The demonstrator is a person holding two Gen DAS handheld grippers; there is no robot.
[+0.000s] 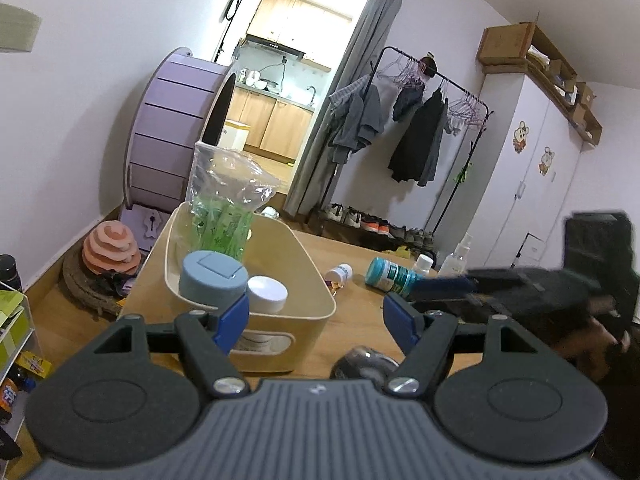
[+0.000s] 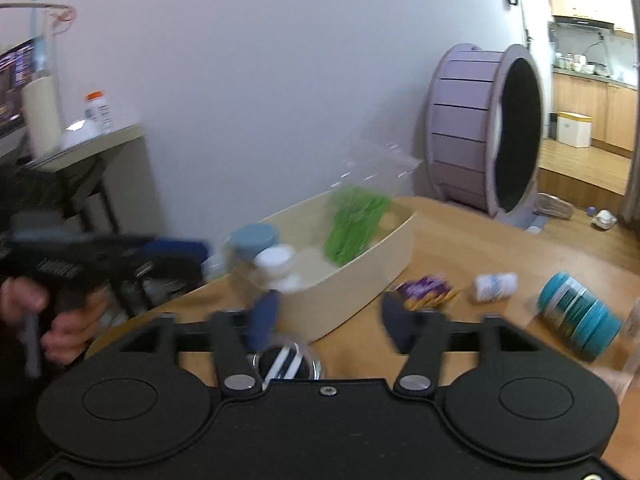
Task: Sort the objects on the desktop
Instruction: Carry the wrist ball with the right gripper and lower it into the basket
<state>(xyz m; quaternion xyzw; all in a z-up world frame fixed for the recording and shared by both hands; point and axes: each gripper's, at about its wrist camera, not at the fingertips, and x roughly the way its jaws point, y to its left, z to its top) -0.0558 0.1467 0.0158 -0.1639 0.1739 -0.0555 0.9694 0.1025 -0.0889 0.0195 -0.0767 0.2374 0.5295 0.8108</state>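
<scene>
Only right view shows purple packet (image 2: 420, 289).

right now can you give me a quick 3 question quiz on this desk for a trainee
1. True or false: the teal bottle stands upright inside the beige bin.
2. Which lies in the bin? A) grey-blue jar B) small white bottle C) clear spray bottle
3. Fill in: both the left gripper and right gripper are ____ and hold nothing.

Key: 1 false, it lies on its side on the table; 2 A; 3 open.
</scene>
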